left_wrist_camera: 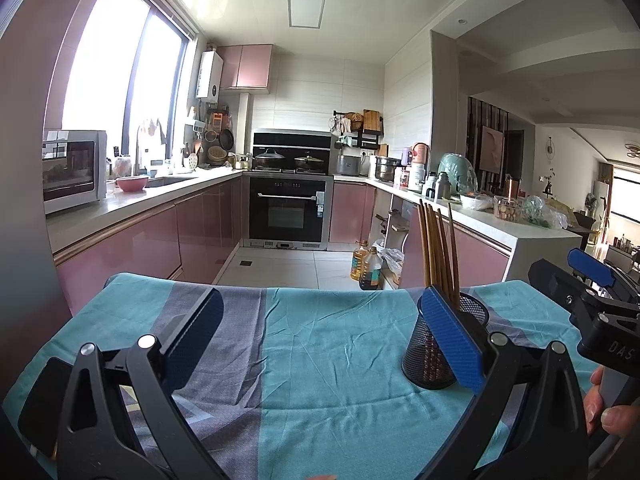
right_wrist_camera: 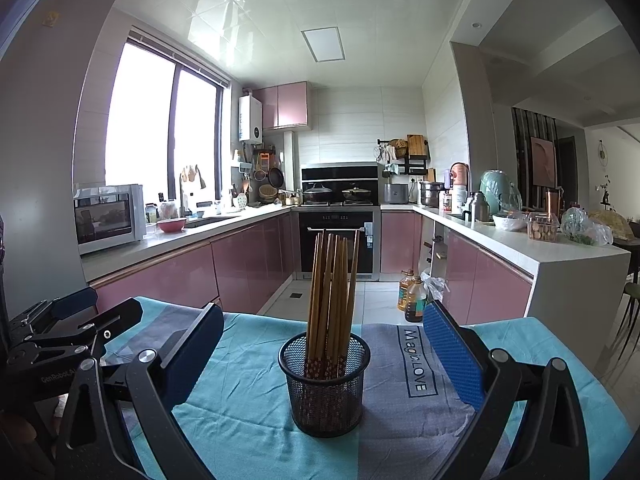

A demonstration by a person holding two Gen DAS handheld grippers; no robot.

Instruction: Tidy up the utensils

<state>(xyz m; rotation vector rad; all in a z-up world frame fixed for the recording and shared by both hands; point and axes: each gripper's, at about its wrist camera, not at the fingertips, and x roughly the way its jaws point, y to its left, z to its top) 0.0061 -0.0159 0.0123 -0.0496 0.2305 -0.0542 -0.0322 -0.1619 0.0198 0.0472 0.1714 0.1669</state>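
A black mesh cup (right_wrist_camera: pixel 325 388) stands upright on the blue and grey cloth (right_wrist_camera: pixel 240 412) and holds several brown wooden chopsticks (right_wrist_camera: pixel 332 288). My right gripper (right_wrist_camera: pixel 324 344) is open, its jaws wide apart on either side of the cup, not touching it. In the left wrist view the cup (left_wrist_camera: pixel 430 354) with the chopsticks (left_wrist_camera: pixel 438 248) sits just behind my left gripper's right finger. My left gripper (left_wrist_camera: pixel 320 328) is open and empty over the cloth (left_wrist_camera: pixel 320 360). The right gripper (left_wrist_camera: pixel 588 276) shows at the right edge of the left wrist view.
The cloth-covered table ends ahead at its far edge (right_wrist_camera: pixel 304 320). Beyond lie a tiled kitchen floor, pink cabinets (right_wrist_camera: pixel 160 276), an oven (right_wrist_camera: pixel 338 240), oil bottles (right_wrist_camera: pixel 412 294) on the floor and a white counter (right_wrist_camera: pixel 560 256) on the right. The left gripper (right_wrist_camera: pixel 60 332) sits at the left.
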